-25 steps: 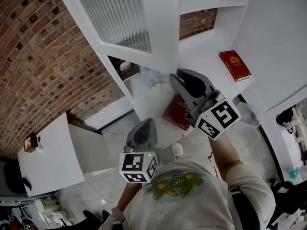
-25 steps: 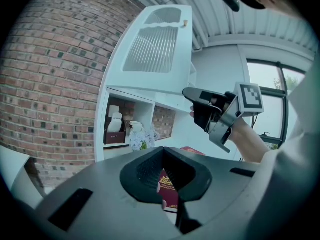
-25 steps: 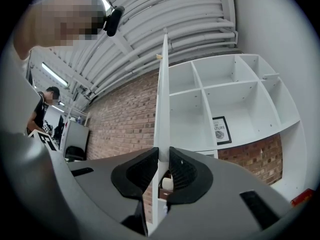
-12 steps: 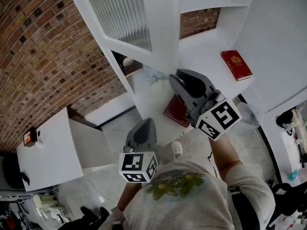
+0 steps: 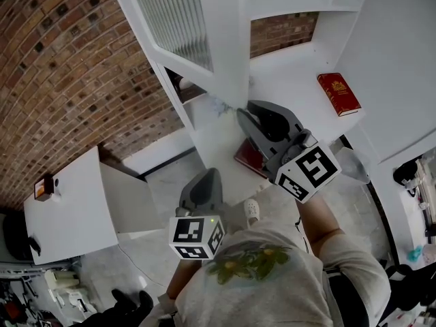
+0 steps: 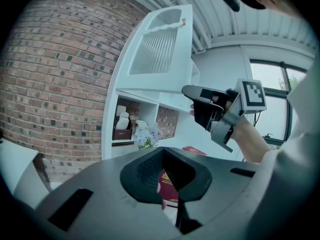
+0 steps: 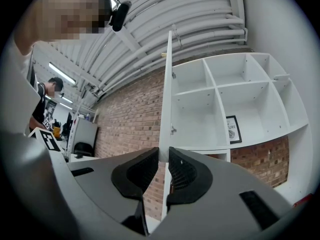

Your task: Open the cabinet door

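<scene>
The cabinet door (image 5: 219, 41) has swung a little further out, and the right gripper (image 5: 242, 113), its jaws clamped on the door's free edge, has travelled with it. The door now stands well open, its fluted panel turned away from the shelves (image 5: 293, 73) behind it. To finish well, I would keep the pull following the arc in which the door swings, with the wrist turning along so the pads do not slide off the thin edge. The left gripper (image 5: 208, 177) hangs below the door, apart from it, with its jaws slightly parted on nothing. By count there are one door, two grippers and two red books, one (image 5: 338, 94) right of the door and one (image 5: 244, 159) just below its gripped edge.
</scene>
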Available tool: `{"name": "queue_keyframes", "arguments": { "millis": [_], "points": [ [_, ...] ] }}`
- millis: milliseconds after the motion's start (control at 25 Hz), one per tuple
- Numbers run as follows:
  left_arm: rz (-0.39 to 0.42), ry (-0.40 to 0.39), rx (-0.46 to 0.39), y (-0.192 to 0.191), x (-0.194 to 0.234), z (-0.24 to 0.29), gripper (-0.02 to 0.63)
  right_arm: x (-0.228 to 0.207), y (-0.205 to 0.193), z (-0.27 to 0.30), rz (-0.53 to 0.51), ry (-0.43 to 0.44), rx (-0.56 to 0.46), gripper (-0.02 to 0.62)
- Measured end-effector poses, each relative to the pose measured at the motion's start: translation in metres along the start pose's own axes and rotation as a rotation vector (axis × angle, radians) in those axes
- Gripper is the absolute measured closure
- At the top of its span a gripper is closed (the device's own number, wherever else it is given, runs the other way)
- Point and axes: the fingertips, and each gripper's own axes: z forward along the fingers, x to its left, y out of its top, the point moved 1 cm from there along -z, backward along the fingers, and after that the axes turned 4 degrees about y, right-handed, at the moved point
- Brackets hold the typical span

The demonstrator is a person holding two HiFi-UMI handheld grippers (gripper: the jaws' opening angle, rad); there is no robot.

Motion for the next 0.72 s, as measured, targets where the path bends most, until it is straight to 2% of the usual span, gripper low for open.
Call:
{"name": "queue_keyframes", "arguments": {
  "millis": [720],
  "points": [
    [-0.017,0.042,0.000,-0.009,0.013,-0.031,0.598,0.031,0.003,0.007,0.008,0.018,0.000,0.523]
  ]
}}
